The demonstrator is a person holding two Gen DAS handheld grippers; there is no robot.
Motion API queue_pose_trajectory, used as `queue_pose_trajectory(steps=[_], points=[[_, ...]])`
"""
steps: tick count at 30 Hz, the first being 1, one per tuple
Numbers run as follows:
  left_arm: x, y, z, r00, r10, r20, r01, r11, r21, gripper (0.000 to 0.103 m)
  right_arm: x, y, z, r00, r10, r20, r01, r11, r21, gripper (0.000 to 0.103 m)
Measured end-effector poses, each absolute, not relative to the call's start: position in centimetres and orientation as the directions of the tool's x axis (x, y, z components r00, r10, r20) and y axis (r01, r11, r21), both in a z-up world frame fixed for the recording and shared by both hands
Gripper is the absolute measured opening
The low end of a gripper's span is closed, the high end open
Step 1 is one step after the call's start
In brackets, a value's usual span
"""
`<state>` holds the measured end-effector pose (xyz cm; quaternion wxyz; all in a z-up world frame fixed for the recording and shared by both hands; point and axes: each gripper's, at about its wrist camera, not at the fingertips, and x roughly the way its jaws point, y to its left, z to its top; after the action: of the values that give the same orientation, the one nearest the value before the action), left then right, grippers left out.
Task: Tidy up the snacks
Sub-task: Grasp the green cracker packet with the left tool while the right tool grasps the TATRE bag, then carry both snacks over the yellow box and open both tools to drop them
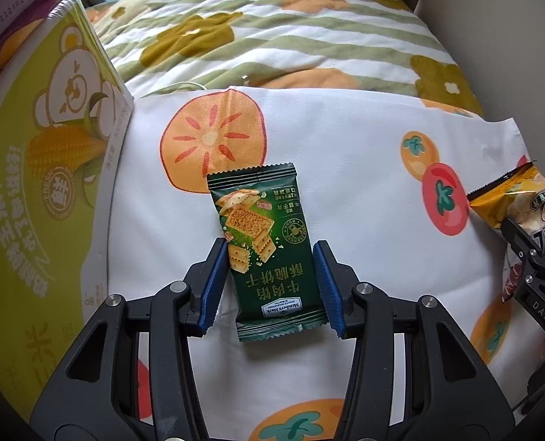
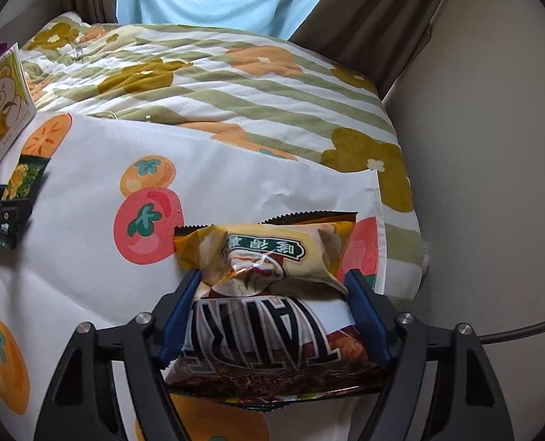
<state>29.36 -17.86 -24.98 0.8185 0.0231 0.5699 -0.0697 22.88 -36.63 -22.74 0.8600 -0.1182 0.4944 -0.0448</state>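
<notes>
A dark green biscuit packet [image 1: 261,213] lies flat on a white fruit-print cloth [image 1: 364,154]. My left gripper [image 1: 269,244] is shut on it, one blue pad against each long side. In the right wrist view the same packet [image 2: 26,180] and left gripper [image 2: 0,217] show at the far left. A yellow snack bag [image 2: 272,253] lies over a bag with big white letters [image 2: 257,338]. My right gripper [image 2: 272,275] is shut on both, and the yellow bag is crumpled between the pads. From the left wrist view this gripper [image 1: 522,242] and yellow bag [image 1: 507,198] sit at the right edge.
A tall yellow-green box with a bear and corn [image 1: 52,154] stands at the left, a purple packet [image 1: 15,0] on top. A striped flower quilt [image 1: 272,36] is bunched behind the cloth. Beige wall [image 2: 492,147] and a grey cable [image 2: 522,327] are at the right.
</notes>
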Motion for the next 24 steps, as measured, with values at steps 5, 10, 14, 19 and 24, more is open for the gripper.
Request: queue_pose_trajectory(steps=[5, 10, 14, 19, 24], points=[[28.1, -18.3, -23.7, 0.357, -0.116, -0.927, 0.149, 0.987, -0.066, 0.043, 22.2, -36.6, -22.1, 0.517, -0.164, -0.84, -0.037, 0.976, -0.214, 0.069], [26.5, -18.7, -21.3, 0.392, -0.149, -0.908, 0.159, 0.983, -0.093, 0.043, 21.2, -36.4, -20.3, 0.552, -0.146, -0.821, -0.037, 0.979, -0.199, 0.069], [24.9, -18.5, -18.2, 0.439, -0.169, -0.883, 0.162, 0.981, -0.107, 0.043, 20.1, -36.0, -18.0, 0.579, -0.124, -0.806, -0.038, 0.983, -0.178, 0.069], [22.2, -17.3, -13.2, 0.507, -0.187, -0.841, 0.148, 0.981, -0.129, 0.043, 18.5, -34.6, -14.4, 0.63, -0.077, -0.773, -0.062, 0.987, -0.149, 0.069], [19.6, -14.2, -8.1, 0.573, -0.189, -0.797, 0.121, 0.982, -0.146, 0.043, 16.8, -32.0, -10.5, 0.674, 0.01, -0.739, -0.114, 0.989, -0.091, 0.069]])
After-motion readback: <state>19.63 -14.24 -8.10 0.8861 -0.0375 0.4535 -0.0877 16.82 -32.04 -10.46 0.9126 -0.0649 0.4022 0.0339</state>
